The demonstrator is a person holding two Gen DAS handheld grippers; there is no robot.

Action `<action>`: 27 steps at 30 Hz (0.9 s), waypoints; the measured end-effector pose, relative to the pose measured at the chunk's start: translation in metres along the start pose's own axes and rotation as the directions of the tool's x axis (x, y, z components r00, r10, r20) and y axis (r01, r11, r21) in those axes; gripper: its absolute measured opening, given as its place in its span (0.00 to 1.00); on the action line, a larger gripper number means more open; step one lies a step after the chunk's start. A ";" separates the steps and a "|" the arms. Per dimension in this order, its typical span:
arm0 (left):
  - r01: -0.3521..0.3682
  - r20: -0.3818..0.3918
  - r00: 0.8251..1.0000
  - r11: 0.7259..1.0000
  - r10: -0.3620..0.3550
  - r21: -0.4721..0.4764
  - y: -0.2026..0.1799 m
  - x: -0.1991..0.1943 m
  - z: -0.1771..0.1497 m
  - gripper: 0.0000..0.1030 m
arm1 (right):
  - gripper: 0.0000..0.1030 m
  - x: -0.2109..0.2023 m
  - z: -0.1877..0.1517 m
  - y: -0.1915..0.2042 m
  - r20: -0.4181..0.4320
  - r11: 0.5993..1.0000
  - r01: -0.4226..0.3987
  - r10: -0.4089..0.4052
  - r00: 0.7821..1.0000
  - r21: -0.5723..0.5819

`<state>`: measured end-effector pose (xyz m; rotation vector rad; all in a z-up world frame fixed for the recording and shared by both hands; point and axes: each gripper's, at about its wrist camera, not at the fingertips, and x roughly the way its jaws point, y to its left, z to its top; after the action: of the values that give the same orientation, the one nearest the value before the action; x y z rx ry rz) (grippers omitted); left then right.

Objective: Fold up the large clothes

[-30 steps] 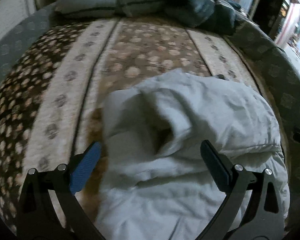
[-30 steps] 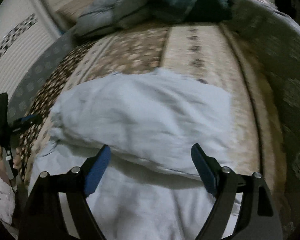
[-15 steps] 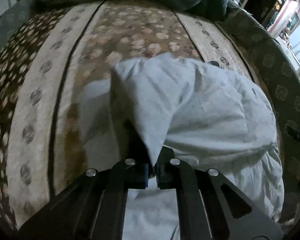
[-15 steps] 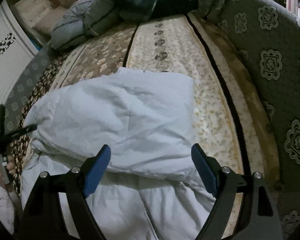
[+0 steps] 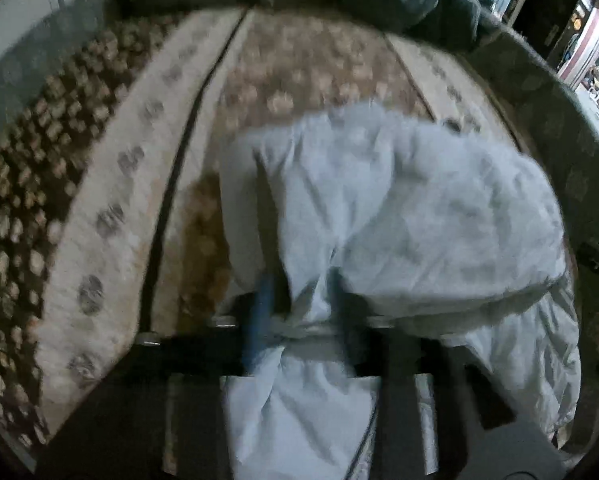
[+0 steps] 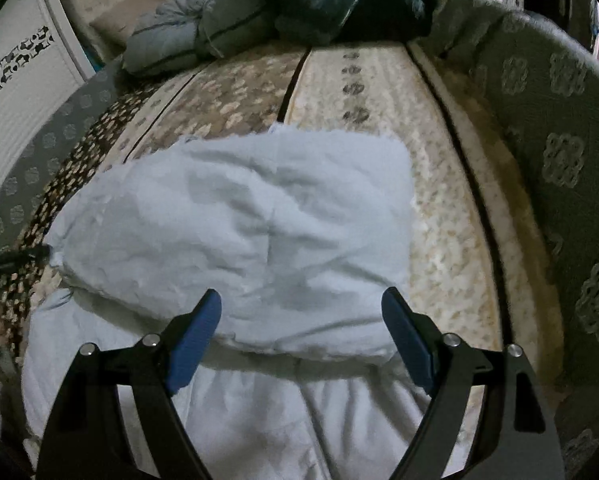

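The left claw [image 5: 299,312] is opening, a bunched fold of the pale blue garment [image 5: 399,216] between its blue pads, though the blur in its own view hides whether they press it. The right claw [image 6: 301,334] stands wide apart over the garment's folded-over upper layer, gripping nothing. The garment lies on the bed [image 6: 439,208], on a patterned brown and cream cover. Only the right wrist view shows the grey and dark green bedding [image 6: 259,12] heaped at the far end sharply, and the left claw's dark tip at the garment's left edge
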<state>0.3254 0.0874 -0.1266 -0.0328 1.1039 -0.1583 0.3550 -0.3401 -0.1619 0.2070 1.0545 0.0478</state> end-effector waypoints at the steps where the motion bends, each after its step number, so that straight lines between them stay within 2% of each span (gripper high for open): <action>1: -0.006 0.021 1.000 1.000 0.006 0.006 -0.004 -0.007 0.005 0.72 | 0.80 -0.002 0.004 -0.001 0.012 1.000 0.010 -0.010 1.000 0.002; 4: -0.036 0.050 0.998 0.998 0.034 0.054 -0.016 -0.010 0.023 0.72 | 0.80 0.001 0.015 -0.003 0.037 0.999 0.010 -0.012 0.999 0.038; 5: -0.051 0.048 0.998 0.997 0.048 0.063 -0.021 -0.006 0.029 0.68 | 0.79 0.003 0.020 -0.002 0.041 0.999 0.008 -0.010 0.999 0.048; 6: -0.055 0.039 0.998 0.996 0.053 0.071 -0.028 0.001 0.036 0.58 | 0.77 0.005 0.023 0.000 0.047 0.999 0.003 -0.006 0.999 0.053; 7: -0.047 0.028 0.999 0.996 0.046 0.073 -0.034 0.009 0.043 0.52 | 0.65 0.009 0.029 0.007 0.054 0.999 0.001 -0.003 0.999 0.048; 8: -0.040 0.016 0.999 0.997 0.039 0.069 -0.041 0.016 0.047 0.36 | 0.50 0.013 0.031 0.012 0.049 0.999 0.005 -0.007 0.999 0.041; 9: -0.033 -0.005 0.999 0.997 0.034 0.063 -0.047 0.026 0.052 0.19 | 0.42 0.018 0.035 0.017 0.039 0.999 0.011 -0.012 0.999 0.034; 10: -0.030 -0.026 0.999 0.998 0.031 0.054 -0.052 0.037 0.055 0.14 | 0.33 0.027 0.041 0.024 0.021 1.000 0.010 -0.010 1.000 0.028; 11: -0.031 -0.038 0.999 0.998 0.032 0.046 -0.055 0.043 0.056 0.09 | 0.30 0.033 0.044 0.029 0.011 1.000 -0.003 0.003 1.000 0.024; 14: -0.034 -0.056 0.998 0.999 0.035 0.009 -0.058 0.066 0.061 0.09 | 0.30 0.050 0.061 0.055 0.009 0.999 -0.049 0.049 0.999 -0.001; 16: -0.066 -0.082 0.994 0.997 0.068 0.026 -0.061 0.083 0.065 0.07 | 0.30 0.062 0.071 0.071 0.019 0.996 -0.086 0.086 0.996 0.003; 17: -0.077 -0.094 0.992 0.996 0.080 0.034 -0.059 0.089 0.063 0.01 | 0.30 0.069 0.074 0.077 0.014 0.995 -0.099 0.099 0.995 0.007; 18: -0.074 -0.125 0.989 0.997 0.077 0.028 -0.057 0.100 0.062 0.00 | 0.30 0.078 0.075 0.083 -0.004 0.994 -0.108 0.108 0.994 0.013; 20: -0.040 -0.157 0.987 0.999 0.039 -0.005 -0.048 0.113 0.057 0.00 | 0.30 0.104 0.070 0.089 -0.058 0.996 -0.086 0.088 0.994 0.039; 22: -0.024 -0.166 0.986 1.000 0.021 -0.014 -0.045 0.118 0.051 0.01 | 0.30 0.117 0.059 0.088 -0.075 0.997 -0.067 0.070 0.995 0.043; 25: -0.024 -0.180 0.983 1.000 0.026 0.014 -0.048 0.134 0.044 0.02 | 0.29 0.124 0.047 0.090 -0.073 0.999 -0.034 0.033 0.997 -0.018; 27: -0.037 -0.185 0.982 0.999 0.042 0.033 -0.052 0.144 0.042 0.02 | 0.29 0.132 0.047 0.084 -0.089 0.999 -0.049 0.049 0.995 0.002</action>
<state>0.4207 0.0131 -0.2298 0.0310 1.2877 -0.1440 0.4659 -0.2460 -0.2363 0.2324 1.1383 0.1019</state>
